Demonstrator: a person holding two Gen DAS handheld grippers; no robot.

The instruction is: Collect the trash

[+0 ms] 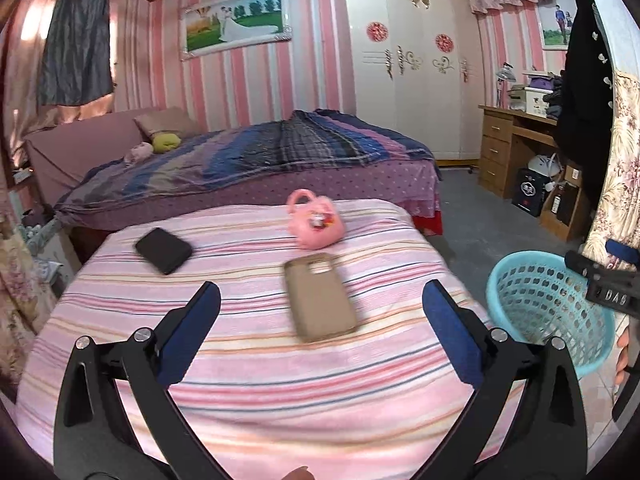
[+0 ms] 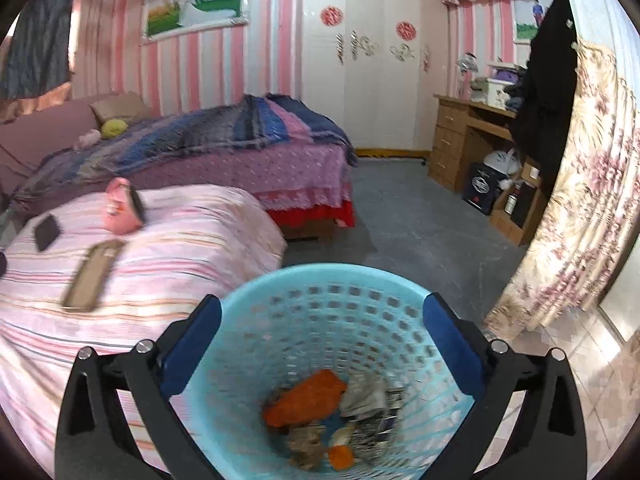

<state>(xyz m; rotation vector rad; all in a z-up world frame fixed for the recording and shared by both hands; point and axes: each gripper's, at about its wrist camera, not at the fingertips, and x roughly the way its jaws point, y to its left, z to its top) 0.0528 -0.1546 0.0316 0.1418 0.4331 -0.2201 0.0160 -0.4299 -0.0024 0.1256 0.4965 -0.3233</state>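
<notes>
I see pink-and-white striped walls [image 1: 248, 80] at the far side, a white panelled wardrobe [image 1: 412, 68] far right, and a brown wooden desk [image 1: 508, 148] beside it. A grey floor [image 2: 420, 216] runs past a large bed under a blue-and-purple striped blanket [image 1: 280, 152]. Dark curtains [image 1: 76, 40] hang far left.

A tan phone case [image 1: 320, 298] lies flat on a pink striped bedspread [image 1: 248, 360], straight ahead of the left gripper. A pink toy purse [image 1: 316, 220] sits beyond it; a black wallet [image 1: 163, 250] rests farther left. Behind stands a bed with a blue-purple quilt [image 1: 280, 148] and a white wardrobe [image 1: 412, 60].
</notes>
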